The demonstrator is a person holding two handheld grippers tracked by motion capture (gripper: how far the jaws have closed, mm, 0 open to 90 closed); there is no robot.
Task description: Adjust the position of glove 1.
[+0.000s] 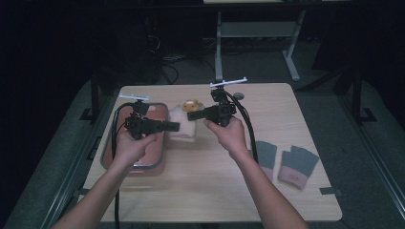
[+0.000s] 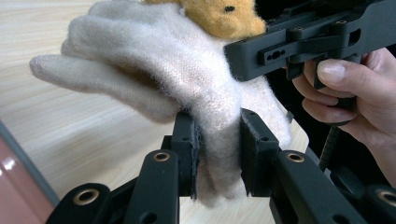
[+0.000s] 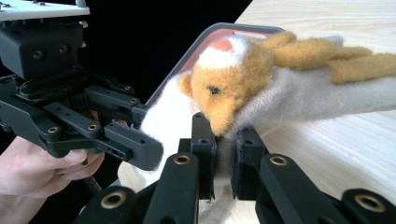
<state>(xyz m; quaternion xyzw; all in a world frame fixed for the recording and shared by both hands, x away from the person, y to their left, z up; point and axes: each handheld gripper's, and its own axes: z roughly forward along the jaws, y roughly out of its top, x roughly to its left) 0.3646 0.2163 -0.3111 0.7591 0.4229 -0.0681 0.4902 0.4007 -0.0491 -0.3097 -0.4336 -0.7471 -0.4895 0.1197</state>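
Dark surroundings frame a pale wood-grain tabletop (image 1: 200,181), with a pink tray (image 1: 160,160) at its left edge and a pair of grey-and-pink gloves (image 1: 286,162) lying apart at the right. Your left claw (image 2: 218,154) is clamped on the cuff end of a cream knitted glove (image 2: 154,60), and your right claw (image 3: 224,158) is clamped on the same glove's fabric, just under the snout of the tan plush animal head (image 3: 224,84) sewn to it. The glove sits between the two claws, just beside the tray and lifted partly off the tabletop; whether any part touches the wood I cannot tell. You appear to be spreading or straightening it. To do that well, keep both grips firm and draw the claws apart evenly, along the glove's length, so the knit is not skewed; avoid pulling on the plush head, which looks likely to distort. Glove condition: fuzzy, soft, loosely knit, fingers drooping and folded, with tan plush limbs (image 3: 327,51) lying across its back.
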